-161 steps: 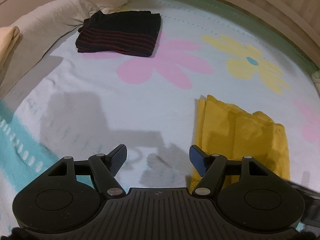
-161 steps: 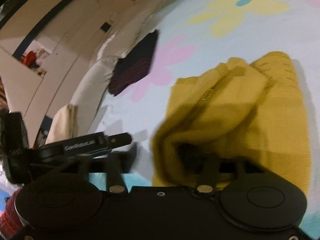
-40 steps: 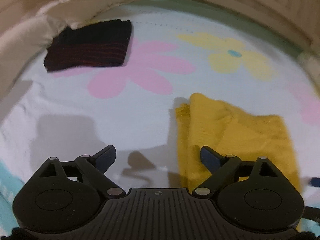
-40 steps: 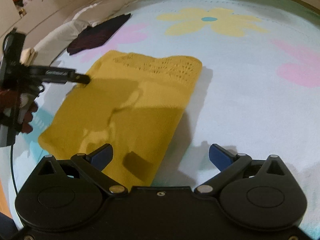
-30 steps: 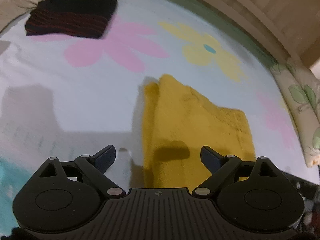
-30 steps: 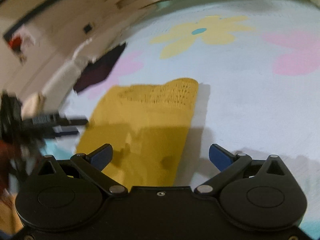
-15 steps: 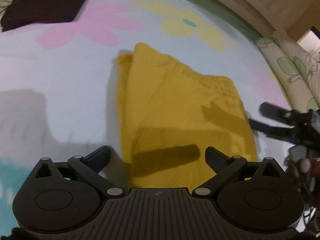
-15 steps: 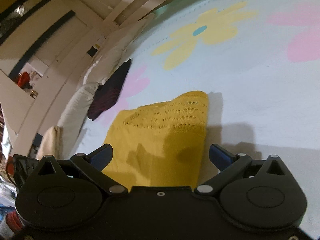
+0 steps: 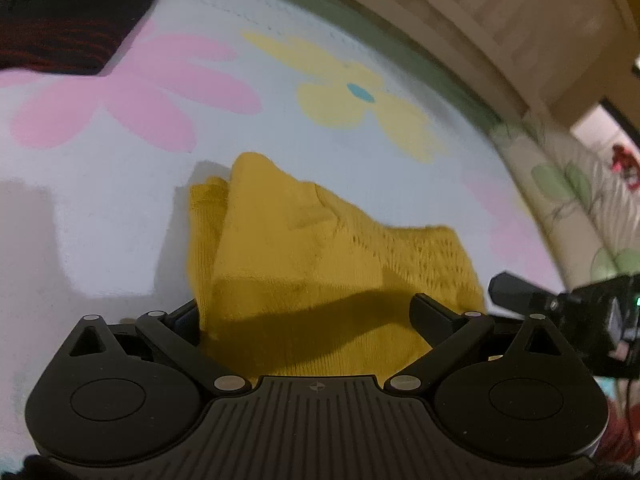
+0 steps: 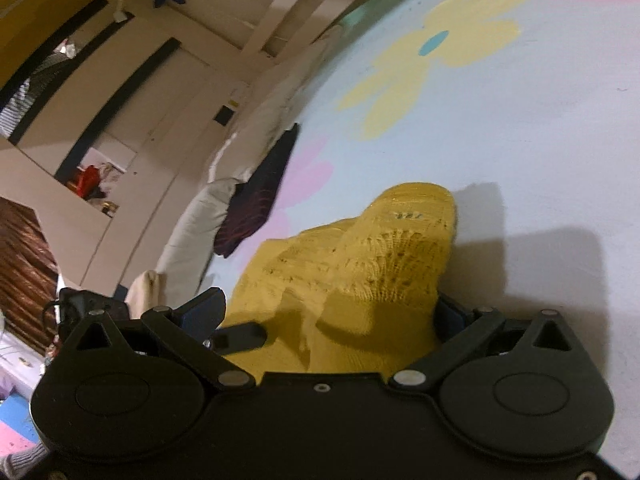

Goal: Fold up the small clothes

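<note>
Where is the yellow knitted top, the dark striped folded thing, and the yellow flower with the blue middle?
Yellow knitted top [image 9: 304,256]: left wrist view, middle of its upper layer.
Dark folded garment with red stripes [image 9: 64,40]: left wrist view, middle of its top face.
Yellow printed flower [image 9: 360,94]: left wrist view, its blue centre.

Knit garment between both tools' fingers

So the yellow knit top sits bunched on the flowered bedsheet, its near end between the wide-spread jaws of the right gripper. Beyond the top, a dark striped garment lies against a white pillow.
</note>
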A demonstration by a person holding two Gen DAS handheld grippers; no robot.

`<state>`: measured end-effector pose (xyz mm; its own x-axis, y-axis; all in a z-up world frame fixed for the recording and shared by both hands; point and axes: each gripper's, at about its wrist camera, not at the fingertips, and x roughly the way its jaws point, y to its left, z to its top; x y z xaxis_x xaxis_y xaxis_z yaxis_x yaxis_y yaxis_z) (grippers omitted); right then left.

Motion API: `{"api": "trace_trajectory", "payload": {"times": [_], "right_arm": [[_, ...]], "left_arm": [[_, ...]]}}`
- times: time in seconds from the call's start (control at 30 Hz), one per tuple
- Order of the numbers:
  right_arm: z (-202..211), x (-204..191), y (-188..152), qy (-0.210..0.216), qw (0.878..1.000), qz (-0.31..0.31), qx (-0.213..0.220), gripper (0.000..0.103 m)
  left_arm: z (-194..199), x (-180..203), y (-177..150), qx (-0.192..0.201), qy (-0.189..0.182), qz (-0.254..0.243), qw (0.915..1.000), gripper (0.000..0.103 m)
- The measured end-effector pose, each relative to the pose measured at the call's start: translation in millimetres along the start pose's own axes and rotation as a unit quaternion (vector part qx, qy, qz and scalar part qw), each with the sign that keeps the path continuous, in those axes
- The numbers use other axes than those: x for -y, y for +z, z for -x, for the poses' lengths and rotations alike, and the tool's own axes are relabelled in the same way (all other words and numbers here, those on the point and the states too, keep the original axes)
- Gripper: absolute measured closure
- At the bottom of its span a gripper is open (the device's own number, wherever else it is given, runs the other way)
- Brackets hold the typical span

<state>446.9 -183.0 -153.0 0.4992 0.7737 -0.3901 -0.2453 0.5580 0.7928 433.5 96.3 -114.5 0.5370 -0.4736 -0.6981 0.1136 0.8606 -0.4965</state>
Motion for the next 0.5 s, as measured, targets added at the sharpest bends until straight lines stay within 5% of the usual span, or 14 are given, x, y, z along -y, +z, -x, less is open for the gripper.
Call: {"api": "trace_trajectory", "payload": {"times": [0.07,0.1,0.13,0.17,0.2,0.5], "right_arm": [[-0.1,-1.9,-0.6,-0.006,1.0,0.0,0.0,0.001],[-0.5,-3.3,-0.8,-0.012,1.0,0.002,-0.004,0.003],[-4.0,-3.4,-0.6,-0.016,1.0,0.003,-0.01,0.019],[-4.5,-1.5,-1.6,-0.027,1.0,0.0,-0.015,0.049],[-4.9,1.8,-3.0,-0.032,0.999,-0.008,-0.019,0.059],[20.9,-54.7,3.0,-0.065,0.997,0.039,-0.008,0.062]], "left_arm": [[4.8,0.0,-0.6,0.008,0.019,0.003,0.9998,0.024],[5.2,1.1,-0.4,0.008,0.033,-0.002,0.9994,0.044],[6.6,1.5,-0.6,0.008,0.039,-0.006,0.9992,0.061],[9.2,0.4,-1.6,0.011,0.028,-0.002,0.9995,0.065],[11.8,1.0,-3.4,0.014,0.025,0.001,0.9996,0.07],[52.9,47.1,-6.6,0.049,0.045,-0.03,0.9974,0.082]]}}
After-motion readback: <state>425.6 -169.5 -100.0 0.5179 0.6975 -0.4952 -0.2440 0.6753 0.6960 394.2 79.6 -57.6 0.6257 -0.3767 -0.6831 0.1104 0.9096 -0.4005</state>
